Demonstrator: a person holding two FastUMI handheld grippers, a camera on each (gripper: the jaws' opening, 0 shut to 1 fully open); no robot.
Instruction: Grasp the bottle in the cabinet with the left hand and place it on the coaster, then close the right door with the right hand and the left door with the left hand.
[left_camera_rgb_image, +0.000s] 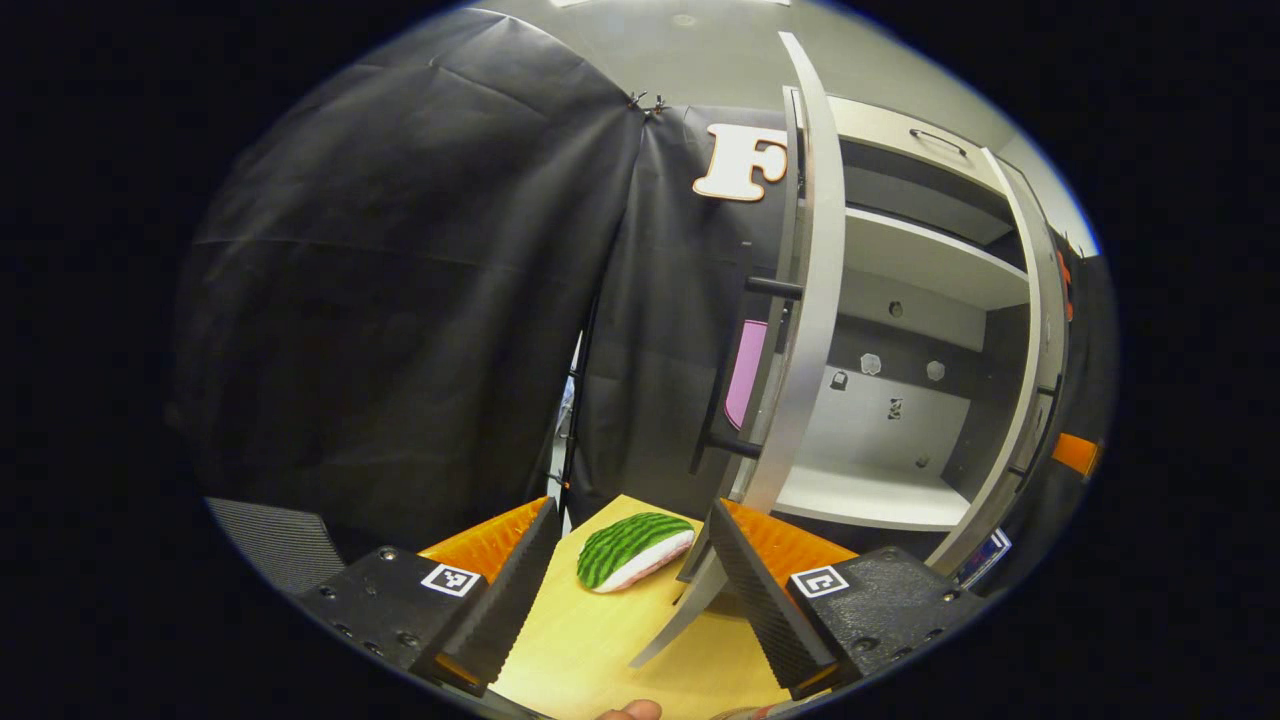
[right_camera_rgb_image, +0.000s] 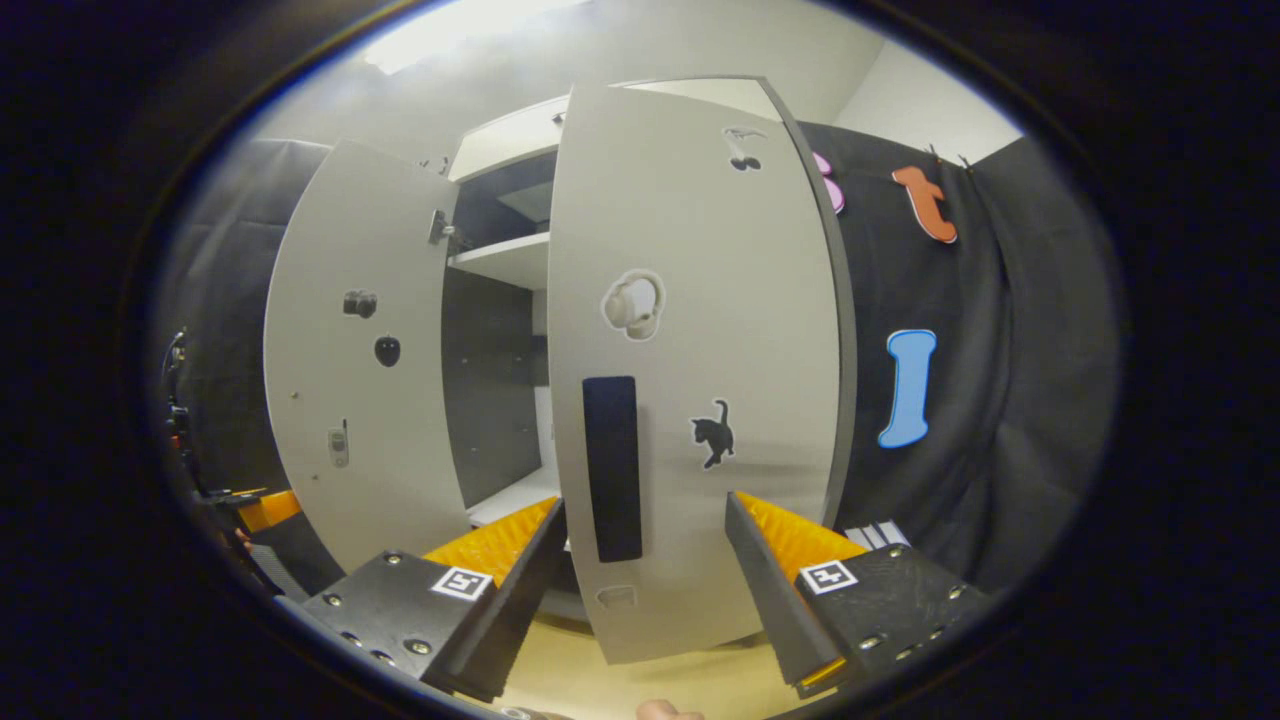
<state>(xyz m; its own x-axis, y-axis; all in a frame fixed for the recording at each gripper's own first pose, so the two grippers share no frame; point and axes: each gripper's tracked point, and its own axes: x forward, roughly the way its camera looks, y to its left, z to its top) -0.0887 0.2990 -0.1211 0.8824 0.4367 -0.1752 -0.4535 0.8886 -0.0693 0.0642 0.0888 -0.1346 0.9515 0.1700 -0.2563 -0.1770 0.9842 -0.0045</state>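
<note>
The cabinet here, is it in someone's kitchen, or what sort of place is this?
Probably a mock-up booth, not a real kitchen: black cloth hangs as walls, the cabinet stands on a small wooden table, and its doors carry little stickers.

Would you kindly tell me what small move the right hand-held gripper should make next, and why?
Probably ease the open right hand-held gripper forward against the pale grey right cabinet door to swing it shut: that door stands ajar right ahead of its fingers, as does the left cabinet door, and the cabinet's bottom shelf looks empty.
</note>
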